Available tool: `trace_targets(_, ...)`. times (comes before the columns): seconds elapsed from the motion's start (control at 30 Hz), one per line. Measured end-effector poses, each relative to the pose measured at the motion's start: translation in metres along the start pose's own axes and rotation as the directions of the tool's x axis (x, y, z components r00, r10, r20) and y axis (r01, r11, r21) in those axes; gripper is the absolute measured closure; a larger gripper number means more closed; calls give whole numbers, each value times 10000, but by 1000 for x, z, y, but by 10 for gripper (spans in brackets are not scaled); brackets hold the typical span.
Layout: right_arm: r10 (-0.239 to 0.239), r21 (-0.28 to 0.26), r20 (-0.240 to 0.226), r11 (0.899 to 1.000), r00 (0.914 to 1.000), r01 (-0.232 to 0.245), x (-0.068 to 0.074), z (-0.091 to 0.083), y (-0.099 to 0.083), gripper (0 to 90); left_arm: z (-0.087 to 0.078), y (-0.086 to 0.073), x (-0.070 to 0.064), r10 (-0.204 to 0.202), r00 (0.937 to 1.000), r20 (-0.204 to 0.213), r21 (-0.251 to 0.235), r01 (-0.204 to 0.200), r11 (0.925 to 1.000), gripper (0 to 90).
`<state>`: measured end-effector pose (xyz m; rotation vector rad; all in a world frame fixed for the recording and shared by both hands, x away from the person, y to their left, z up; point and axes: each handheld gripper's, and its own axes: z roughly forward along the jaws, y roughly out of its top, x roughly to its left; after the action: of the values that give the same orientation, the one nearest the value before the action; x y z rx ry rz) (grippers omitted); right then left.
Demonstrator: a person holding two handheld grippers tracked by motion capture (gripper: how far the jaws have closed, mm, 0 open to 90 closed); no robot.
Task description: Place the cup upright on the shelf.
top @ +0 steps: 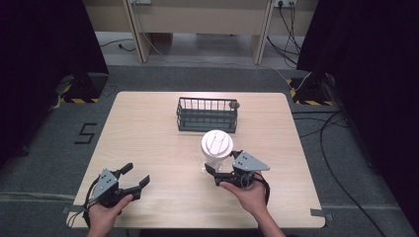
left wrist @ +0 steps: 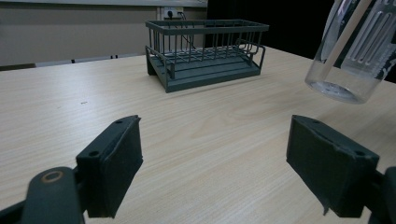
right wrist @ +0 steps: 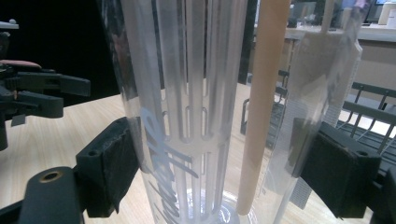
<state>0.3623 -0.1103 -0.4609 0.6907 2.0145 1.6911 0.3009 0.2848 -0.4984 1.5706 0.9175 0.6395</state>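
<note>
A clear plastic cup [top: 216, 144] with a white lid hangs just above the table, a beige straw [right wrist: 264, 102] inside it. My right gripper [top: 223, 165] is shut on the cup [right wrist: 196, 116], its pads [right wrist: 114, 163] pressing both sides of the wall. In the left gripper view the cup [left wrist: 348, 51] floats at the upper right, its base off the wood. My left gripper [top: 136, 174] rests low near the table's front left corner, open with nothing between its pads [left wrist: 116, 158]. From the right gripper view, the left gripper [right wrist: 42, 93] is visible far off.
A dark green wire basket [top: 207, 114] stands at the far middle of the wooden table [top: 148, 133], just beyond the cup. It also appears as the basket [left wrist: 205, 51] ahead of my left gripper and the basket [right wrist: 369, 112] behind the cup. Cables lie on the floor at the right.
</note>
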Motion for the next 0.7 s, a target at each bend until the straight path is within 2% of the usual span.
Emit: trace_targets(0.7, -188, 145, 110, 9997, 9998, 187, -10, 19, 13, 185, -1, 0, 1, -34, 10000, -11, -60, 34, 10000, 176)
